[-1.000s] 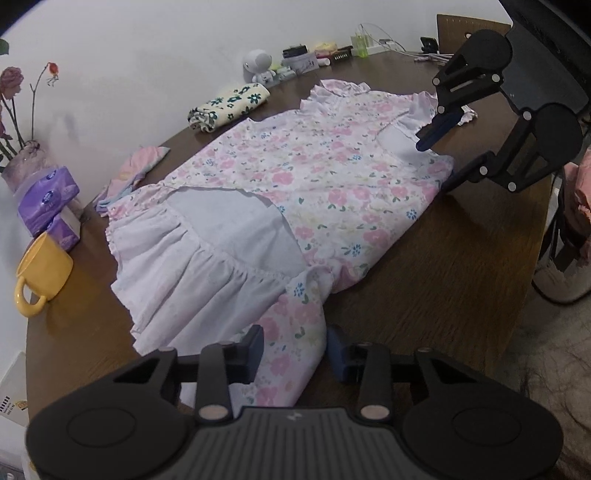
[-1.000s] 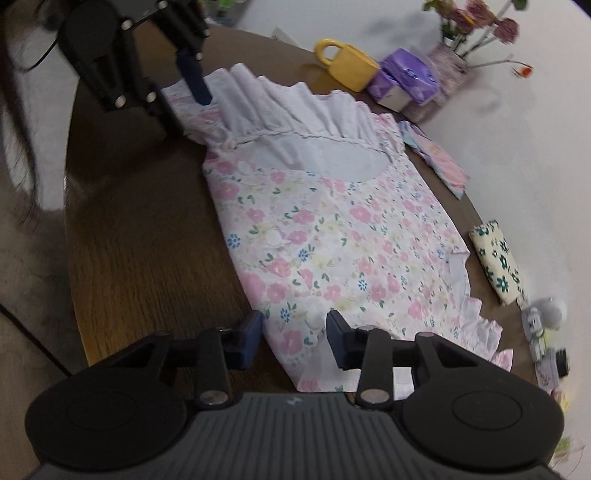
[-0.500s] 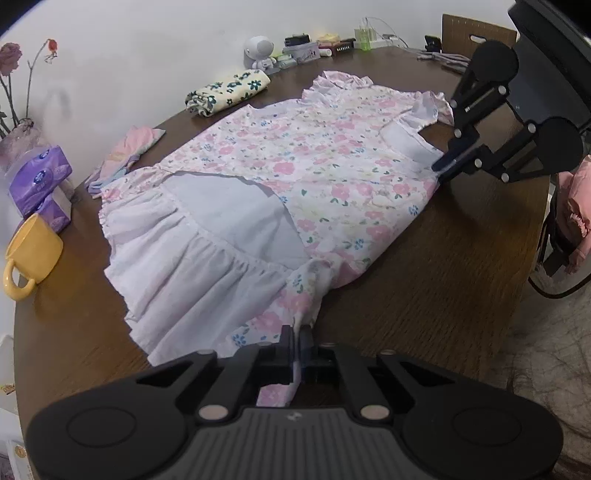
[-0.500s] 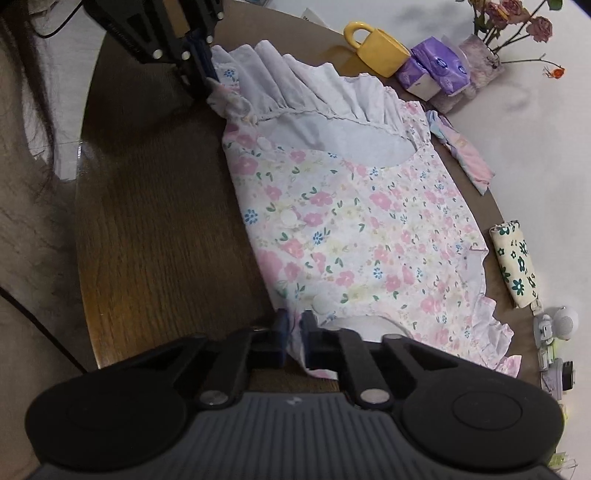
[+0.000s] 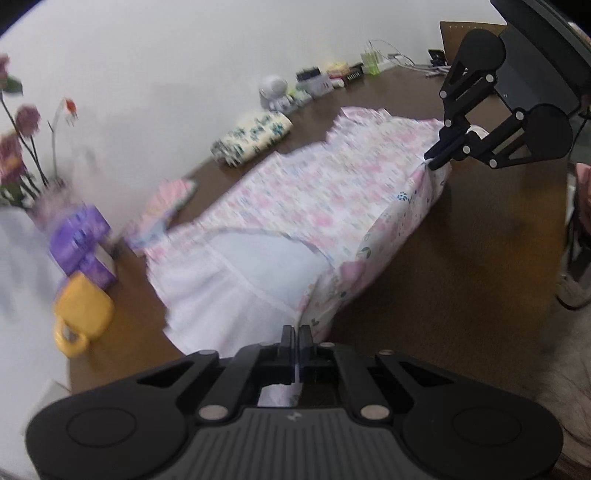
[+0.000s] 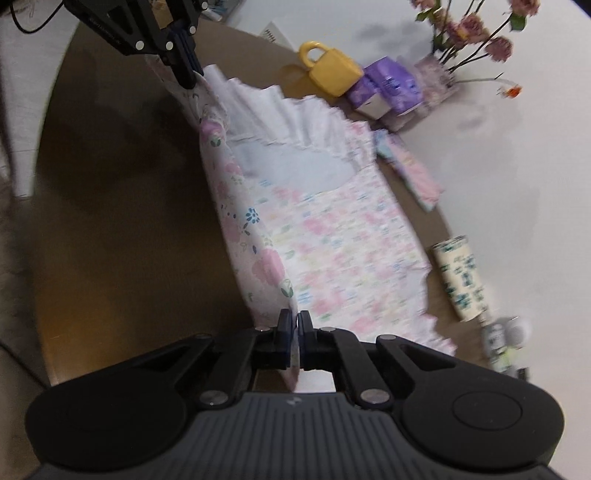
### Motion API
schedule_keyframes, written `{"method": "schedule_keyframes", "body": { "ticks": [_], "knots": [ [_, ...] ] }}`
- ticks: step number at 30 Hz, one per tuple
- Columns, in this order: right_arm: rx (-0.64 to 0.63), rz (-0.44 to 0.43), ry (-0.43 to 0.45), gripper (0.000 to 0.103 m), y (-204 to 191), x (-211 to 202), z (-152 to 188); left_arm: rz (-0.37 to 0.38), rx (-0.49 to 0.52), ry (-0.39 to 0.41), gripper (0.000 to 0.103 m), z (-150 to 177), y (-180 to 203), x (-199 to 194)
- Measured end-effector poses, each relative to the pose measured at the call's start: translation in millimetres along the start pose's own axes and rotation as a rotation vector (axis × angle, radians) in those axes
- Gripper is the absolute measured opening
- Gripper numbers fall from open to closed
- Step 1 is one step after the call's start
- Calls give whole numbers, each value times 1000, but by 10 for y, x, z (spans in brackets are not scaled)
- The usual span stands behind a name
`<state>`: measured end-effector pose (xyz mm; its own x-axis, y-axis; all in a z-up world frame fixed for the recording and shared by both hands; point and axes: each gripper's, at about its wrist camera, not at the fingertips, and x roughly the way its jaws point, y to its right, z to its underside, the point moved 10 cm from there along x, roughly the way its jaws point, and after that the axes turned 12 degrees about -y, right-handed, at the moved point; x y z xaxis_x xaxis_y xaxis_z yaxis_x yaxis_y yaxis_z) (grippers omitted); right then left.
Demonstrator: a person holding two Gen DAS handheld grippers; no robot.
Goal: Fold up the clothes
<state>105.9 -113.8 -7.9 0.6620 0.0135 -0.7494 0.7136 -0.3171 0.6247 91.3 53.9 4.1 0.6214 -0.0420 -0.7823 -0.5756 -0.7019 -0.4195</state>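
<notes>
Pinching the dress (image 5: 314, 206) edge, left claw (image 5: 296, 334) and right claw (image 6: 297, 319) both clamp shut on fabric, lifting its near side off the table (image 5: 461, 258); the rest lies flat. Mug (image 5: 83, 308): contents not visible.

dark brown round wooden table (image 5: 461, 258) | yellow mug (image 5: 83, 308) – just beside purple tissue packs (image 5: 79, 243) | blurred vase of pink flowers (image 6: 469, 33) against white wall | small folded pink cloth (image 6: 410, 170) | rolled cream cloth with dark floral print (image 5: 253, 138) – near small white round-headed figurine (image 5: 273, 90)
</notes>
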Motion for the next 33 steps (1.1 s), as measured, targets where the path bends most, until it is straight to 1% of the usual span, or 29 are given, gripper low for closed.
{"method": "schedule_keyframes", "body": {
  "ticks": [3, 7, 12, 21, 24, 29, 33],
  "knots": [
    [-8, 58, 9, 3, 172, -4, -74, -52, 28, 16, 1, -173, -149, 41],
    [-34, 99, -5, 3, 388, 151, -181, -70, 47, -4, 1, -333, -299, 254],
    [-55, 82, -27, 3, 498, 451, -266, -54, 62, -32, 1, -444, -417, 555],
    [-35, 41, -41, 3, 586, 863, -270, -55, 60, -27, 1, -589, -570, 917],
    [-21, 19, -48, 3, 584, 981, -246, -44, 54, -34, 1, -605, -590, 1037],
    [4, 4, -51, 3, 583, 1133, -218, -36, 41, -34, 1, -614, -608, 1165],
    [23, -3, -55, 3, 584, 1198, -213, -52, 31, -13, 1, -650, -645, 1197]
  ]
}}
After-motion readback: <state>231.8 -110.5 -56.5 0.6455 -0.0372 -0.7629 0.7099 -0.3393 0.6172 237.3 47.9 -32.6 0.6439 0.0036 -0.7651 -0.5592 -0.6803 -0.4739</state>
